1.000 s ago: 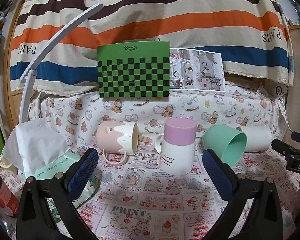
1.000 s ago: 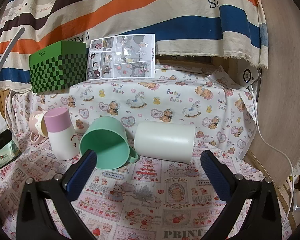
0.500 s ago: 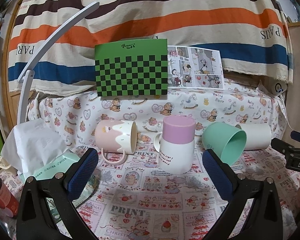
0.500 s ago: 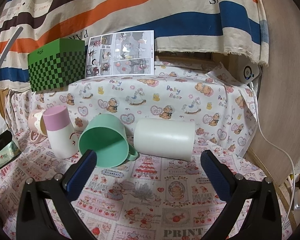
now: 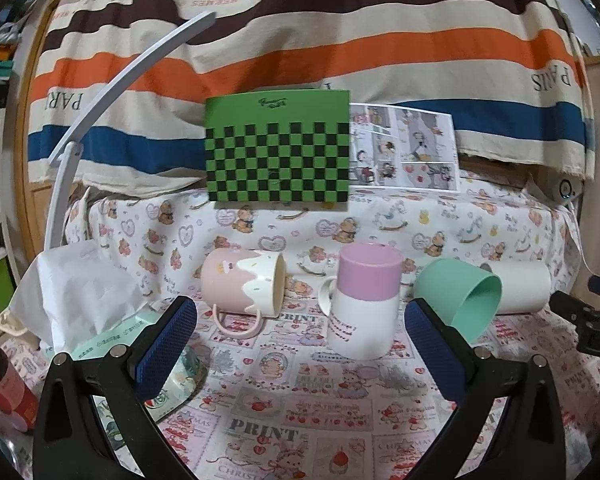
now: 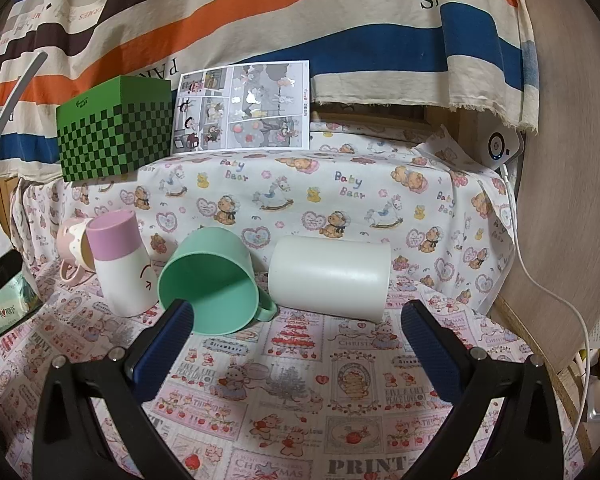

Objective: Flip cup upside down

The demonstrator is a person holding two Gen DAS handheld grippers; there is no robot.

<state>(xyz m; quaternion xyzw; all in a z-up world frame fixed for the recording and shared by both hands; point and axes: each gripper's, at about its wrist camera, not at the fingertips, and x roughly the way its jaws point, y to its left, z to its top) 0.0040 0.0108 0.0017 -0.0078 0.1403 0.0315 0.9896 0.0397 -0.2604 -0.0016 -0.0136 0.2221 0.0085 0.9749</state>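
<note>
1. The left tool (image 5: 300, 340) is spread wide, its two blue-padded fingers (image 5: 166, 346) well apart and holding nothing; it hangs above the patterned cloth (image 5: 300, 408) that covers the worktop
2. Straight ahead of it stands the pink-and-white cup (image 5: 366, 304) mouth down, pink base on top, its handle on the left side; no finger touches it
3. To the left of that cup the pink drip-glaze mug (image 5: 242, 288) lies on its side, mouth facing right and handle resting on the cloth
4. The right tool (image 6: 298, 344) is likewise spread wide and grips nothing; its left finger (image 6: 160, 354) sits just in front of the green cup's rim in the picture, though whether they touch cannot be told
5. The green cup (image 6: 208, 284) lies on its side, mouth toward the camera, handle at lower right, just beside the white cup (image 6: 330, 276), which also lies on its side
6. A tissue pack (image 5: 100, 320) sits at far left, behind the left finger
7. A green checkered box (image 6: 114, 140) and a comic sheet (image 6: 242, 106) stand on the raised ledge behind the cups
</note>
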